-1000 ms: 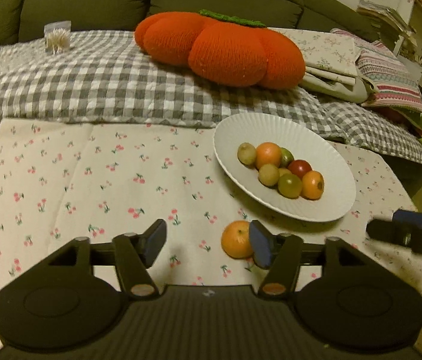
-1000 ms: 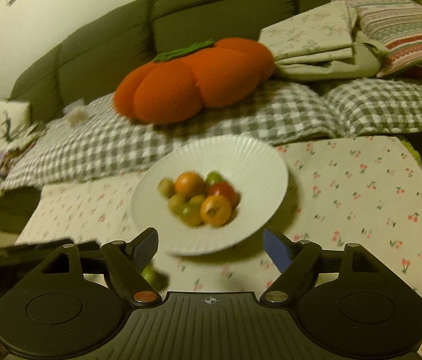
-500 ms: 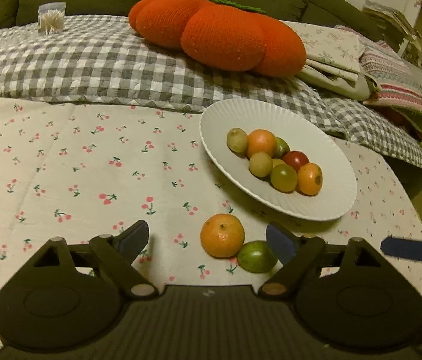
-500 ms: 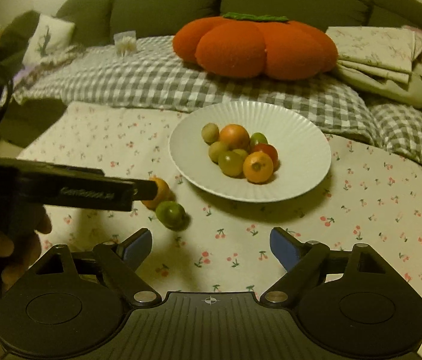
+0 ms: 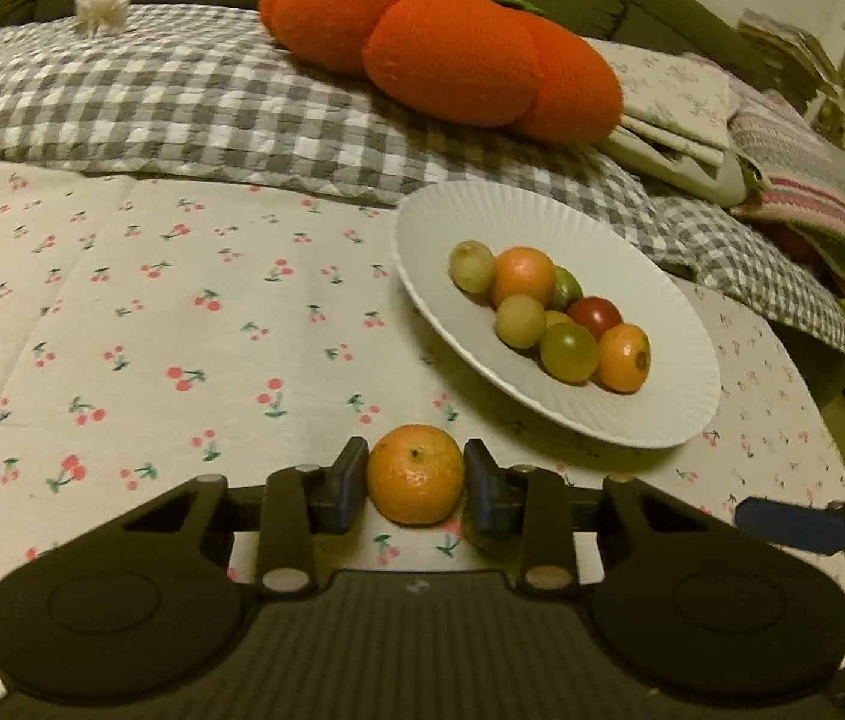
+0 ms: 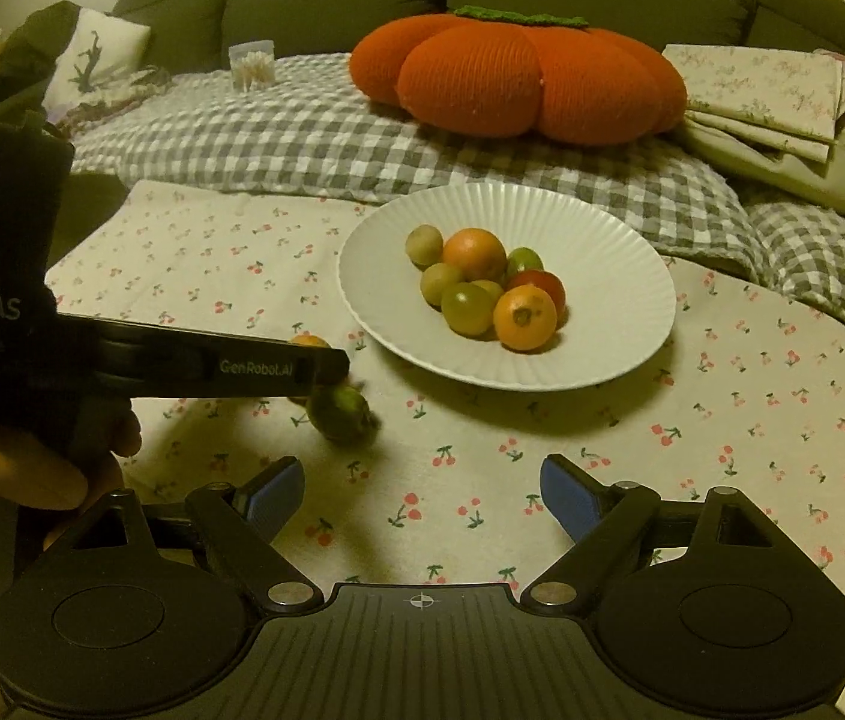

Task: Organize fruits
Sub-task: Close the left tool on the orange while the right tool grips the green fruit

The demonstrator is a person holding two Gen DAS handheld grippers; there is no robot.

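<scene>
My left gripper (image 5: 415,483) is shut on an orange tangerine (image 5: 415,474) that rests on the cherry-print tablecloth (image 5: 152,330), in front of a white ribbed plate (image 5: 662,414). The plate holds several small green, orange and red fruits (image 5: 548,315). In the right wrist view the left gripper (image 6: 326,369) hides most of the tangerine (image 6: 308,341), and a green fruit (image 6: 341,415) lies beside it. My right gripper (image 6: 422,495) is open and empty above the cloth, short of the plate (image 6: 614,276).
A sofa behind the table carries a grey checked blanket (image 5: 182,96), a big orange pumpkin cushion (image 5: 440,48) and folded linen (image 5: 680,108). A small clear box (image 6: 251,65) sits on the blanket. The table's right edge (image 5: 806,384) curves away.
My left gripper has moved forward around the tangerine and shut on it. The green fruit is now hidden behind its right finger. My right gripper has stayed open.
</scene>
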